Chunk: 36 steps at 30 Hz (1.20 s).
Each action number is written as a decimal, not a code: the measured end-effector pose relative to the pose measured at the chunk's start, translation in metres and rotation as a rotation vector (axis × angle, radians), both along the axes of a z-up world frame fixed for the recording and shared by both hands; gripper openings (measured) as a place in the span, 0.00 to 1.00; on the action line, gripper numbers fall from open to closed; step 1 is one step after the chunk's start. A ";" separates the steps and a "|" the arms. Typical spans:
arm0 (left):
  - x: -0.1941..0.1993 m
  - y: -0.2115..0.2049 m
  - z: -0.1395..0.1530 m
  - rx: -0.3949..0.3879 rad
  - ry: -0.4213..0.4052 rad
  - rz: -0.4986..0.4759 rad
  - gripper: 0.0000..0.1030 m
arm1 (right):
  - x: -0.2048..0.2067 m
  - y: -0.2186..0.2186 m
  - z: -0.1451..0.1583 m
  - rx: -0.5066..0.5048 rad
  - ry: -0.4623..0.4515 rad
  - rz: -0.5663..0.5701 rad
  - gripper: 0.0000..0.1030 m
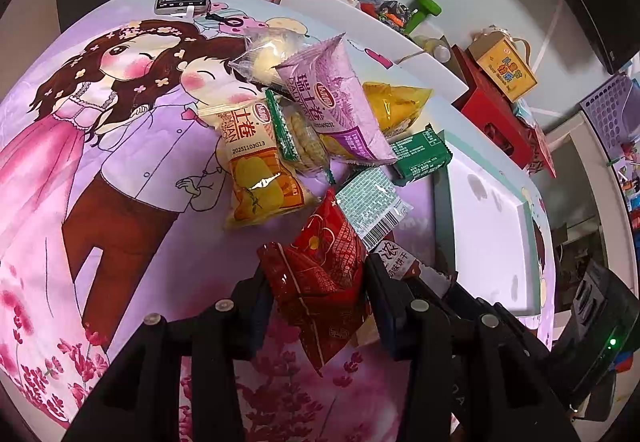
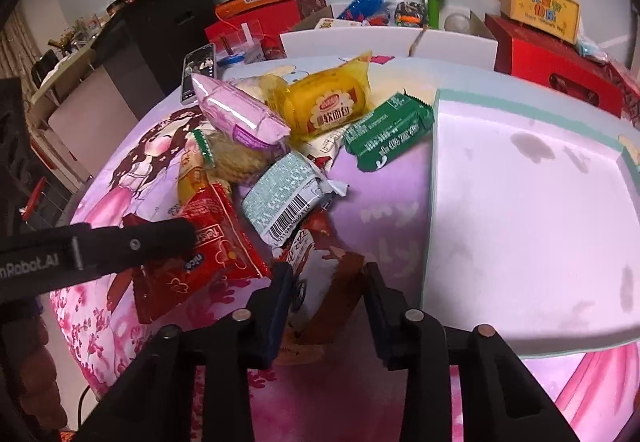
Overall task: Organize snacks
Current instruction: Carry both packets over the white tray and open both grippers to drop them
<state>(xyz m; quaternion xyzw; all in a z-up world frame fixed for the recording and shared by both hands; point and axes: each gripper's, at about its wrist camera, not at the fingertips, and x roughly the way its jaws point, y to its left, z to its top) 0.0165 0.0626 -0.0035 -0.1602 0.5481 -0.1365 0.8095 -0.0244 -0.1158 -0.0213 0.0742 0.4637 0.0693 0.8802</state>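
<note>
Beside the snack pile, left gripper (image 1: 316, 290) clamps the red packet (image 1: 320, 270); right gripper (image 2: 326, 302) (jaws parted) straddles the brown-and-white packet (image 2: 320, 294).

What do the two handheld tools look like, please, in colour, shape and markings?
Both are matte black. The left tool and the right tool each have two flat, straight fingers with dark blue-tinted pads, joined to angular black linkages by round silver pins. Seen from the right wrist camera, the left tool's body bears pale lettering ending in "Robot.AI". No cables or sleeves show on them.
</note>
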 end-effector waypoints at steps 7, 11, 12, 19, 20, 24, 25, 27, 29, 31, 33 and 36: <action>0.001 0.002 0.002 0.000 -0.007 0.004 0.45 | -0.004 -0.006 0.010 0.023 -0.026 -0.014 0.28; 0.000 0.002 0.006 -0.005 -0.019 0.005 0.45 | -0.007 -0.011 0.017 0.029 -0.043 -0.020 0.26; -0.001 0.003 0.007 -0.006 -0.023 0.006 0.45 | -0.008 -0.012 0.020 0.029 -0.053 -0.024 0.26; -0.002 0.002 0.012 -0.009 -0.041 0.006 0.45 | -0.013 -0.020 0.034 0.039 -0.095 -0.040 0.26; -0.002 0.002 0.014 -0.010 -0.048 0.004 0.45 | -0.014 -0.022 0.038 0.041 -0.107 -0.045 0.26; 0.004 -0.007 0.020 -0.016 -0.059 -0.016 0.45 | -0.014 -0.034 0.053 0.026 -0.151 -0.074 0.26; 0.006 -0.011 0.022 -0.017 -0.062 -0.026 0.45 | -0.013 -0.039 0.057 0.020 -0.157 -0.087 0.26; 0.011 -0.021 0.028 -0.012 -0.074 -0.044 0.45 | -0.010 -0.048 0.062 0.016 -0.166 -0.111 0.26; 0.015 -0.032 0.036 -0.010 -0.095 -0.066 0.45 | -0.006 -0.062 0.068 0.018 -0.176 -0.145 0.26; 0.022 -0.048 0.044 -0.010 -0.118 -0.097 0.45 | -0.003 -0.075 0.073 -0.004 -0.187 -0.187 0.26; 0.029 -0.064 0.050 0.001 -0.138 -0.125 0.45 | 0.001 -0.089 0.075 -0.008 -0.192 -0.228 0.26; 0.040 -0.093 0.058 0.015 -0.167 -0.177 0.45 | 0.007 -0.114 0.075 -0.010 -0.190 -0.291 0.26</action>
